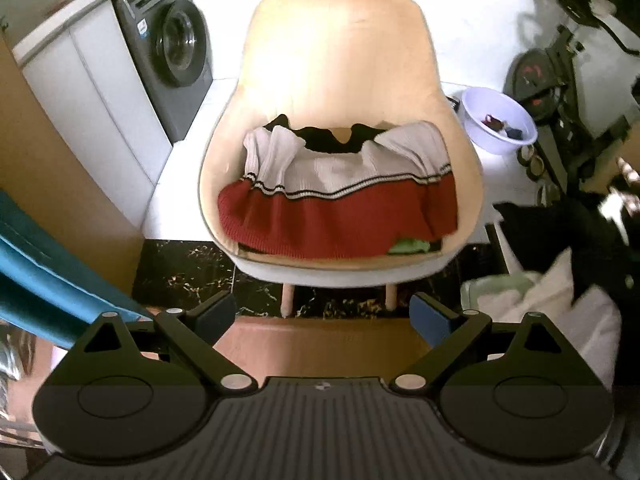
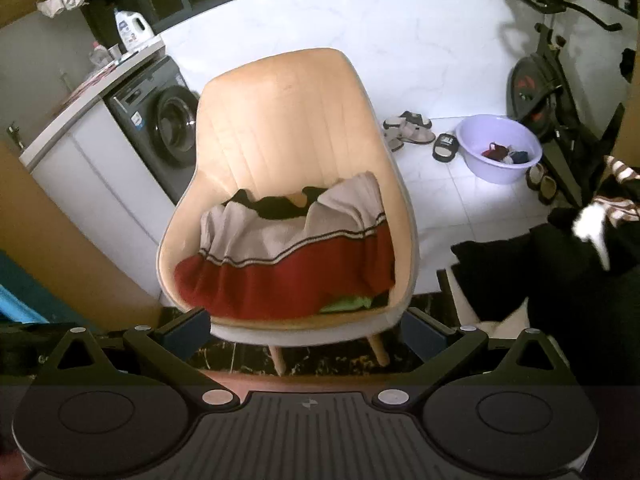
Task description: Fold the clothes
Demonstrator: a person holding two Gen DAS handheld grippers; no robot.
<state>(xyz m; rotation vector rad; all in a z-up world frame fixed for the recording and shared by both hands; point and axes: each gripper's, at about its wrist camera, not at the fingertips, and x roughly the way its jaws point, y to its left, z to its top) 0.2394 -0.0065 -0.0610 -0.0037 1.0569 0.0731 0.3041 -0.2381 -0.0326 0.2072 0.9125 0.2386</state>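
A knitted sweater (image 1: 336, 204) (image 2: 288, 268), white on top and red below with dark stripes between, lies spread over a pile on the seat of a tan shell chair (image 1: 340, 64) (image 2: 276, 120). Black cloth (image 1: 332, 138) (image 2: 276, 206) shows behind it and a green piece (image 1: 408, 246) (image 2: 346, 303) pokes out under its front hem. My left gripper (image 1: 326, 318) is open, well short of the chair, above a brown surface. My right gripper (image 2: 306, 330) is open too, its fingers framing the chair's front edge, holding nothing.
A grey washing machine (image 1: 172, 52) (image 2: 160, 124) and white cabinet stand left of the chair. A lilac basin (image 1: 498, 120) (image 2: 498, 148) with small items, sandals (image 2: 408, 128) and an exercise bike (image 2: 540, 92) lie to the right. Dark and white clothes (image 1: 560, 264) (image 2: 560, 264) are heaped at right; blue fabric (image 1: 44, 264) hangs left.
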